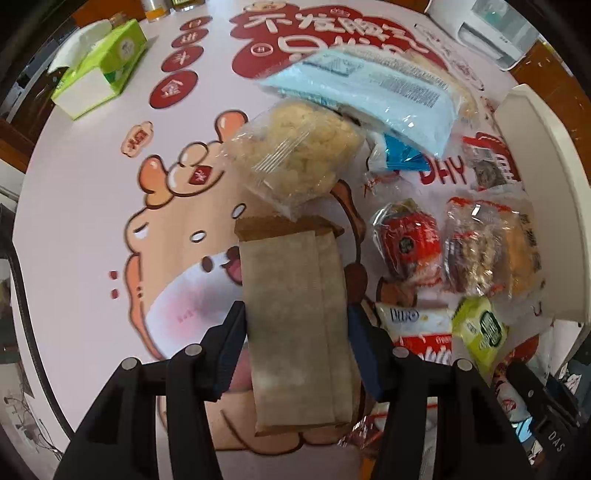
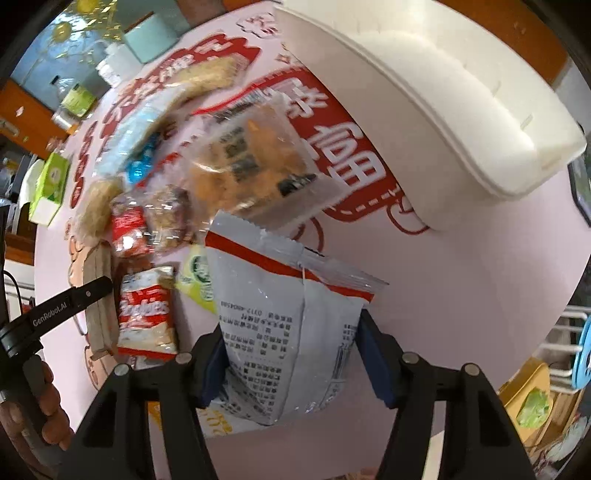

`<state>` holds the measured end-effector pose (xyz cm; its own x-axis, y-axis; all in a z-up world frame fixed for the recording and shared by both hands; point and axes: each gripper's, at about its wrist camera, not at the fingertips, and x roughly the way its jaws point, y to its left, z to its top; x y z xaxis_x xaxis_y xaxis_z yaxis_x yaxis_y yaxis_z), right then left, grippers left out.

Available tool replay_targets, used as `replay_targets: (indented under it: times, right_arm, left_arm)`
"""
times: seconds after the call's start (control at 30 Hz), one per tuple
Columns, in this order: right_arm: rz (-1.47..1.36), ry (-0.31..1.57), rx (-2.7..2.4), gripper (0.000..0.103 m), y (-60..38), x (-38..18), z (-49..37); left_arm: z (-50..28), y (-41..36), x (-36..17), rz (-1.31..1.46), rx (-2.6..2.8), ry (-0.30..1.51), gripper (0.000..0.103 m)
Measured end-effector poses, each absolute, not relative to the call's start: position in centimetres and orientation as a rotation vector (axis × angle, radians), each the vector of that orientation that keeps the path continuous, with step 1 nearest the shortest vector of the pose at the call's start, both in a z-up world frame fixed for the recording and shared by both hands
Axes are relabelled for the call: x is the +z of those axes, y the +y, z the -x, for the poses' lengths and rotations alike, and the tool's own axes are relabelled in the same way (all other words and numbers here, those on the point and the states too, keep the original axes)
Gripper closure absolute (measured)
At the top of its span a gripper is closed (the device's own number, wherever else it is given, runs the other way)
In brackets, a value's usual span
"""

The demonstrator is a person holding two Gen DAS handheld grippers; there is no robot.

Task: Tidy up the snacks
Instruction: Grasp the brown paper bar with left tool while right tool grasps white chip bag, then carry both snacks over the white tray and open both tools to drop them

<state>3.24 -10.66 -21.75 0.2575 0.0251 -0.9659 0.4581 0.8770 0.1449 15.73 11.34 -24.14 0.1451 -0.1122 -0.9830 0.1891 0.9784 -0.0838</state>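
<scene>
My left gripper (image 1: pixel 295 343) is shut on a brown paper snack packet (image 1: pixel 295 325) and holds it over the table. My right gripper (image 2: pixel 291 354) is shut on a grey-and-red foil snack bag (image 2: pixel 291 325). A white storage bin (image 2: pixel 424 85) stands ahead and to the right of it; its edge also shows in the left wrist view (image 1: pixel 546 192). Several loose snacks lie on the table: a clear bag of pale puffs (image 1: pixel 295 155), a light-blue packet (image 1: pixel 369 88), a red round packet (image 1: pixel 410 243), a cookie pack (image 1: pixel 491 247) and a green packet (image 1: pixel 480 332).
The table carries a pink cartoon mat (image 1: pixel 110 221) with red lettering. A green tissue box (image 1: pixel 99 70) sits at the far left. A white appliance (image 1: pixel 495 29) stands at the back right. A red-and-white cookie bag (image 2: pixel 147 314) and the other gripper's handle (image 2: pixel 55 314) lie to my right gripper's left.
</scene>
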Motion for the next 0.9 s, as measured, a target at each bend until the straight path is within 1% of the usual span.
replay_targets:
  times: [0.13,0.4,0.5,0.73,0.9]
  right_arm:
    - [-0.385,1.242,-0.294,0.04,-9.5,-19.4,-3.1]
    - [-0.239,1.122,-0.29,0.04,-8.3,-13.0,-2.6]
    - [-0.191,1.065,-0.294,0.04,-8.6,-10.5,-2.1]
    - [-0.141,0.96,-0.229,0.04,-11.6,-6.3,-1.4]
    - [-0.093,0.894,-0.165,0.039,-16.4,-3.9,-1.6]
  left_arm:
    - [-14.4,12.1,-21.2,-0.066,-0.246,1.358,0.05]
    - [-12.4,12.4,-11.6,-0.037,-0.357,1.144,0.05]
    - [-11.8,12.4,-8.8,-0.015,-0.392,1.072,0.05]
    - [-9.4,8.6,-2.3,0.007,-0.419,0.942,0.05]
    - [-8.3,1.8,0.6,0.007,-0.397,0.875,0.05]
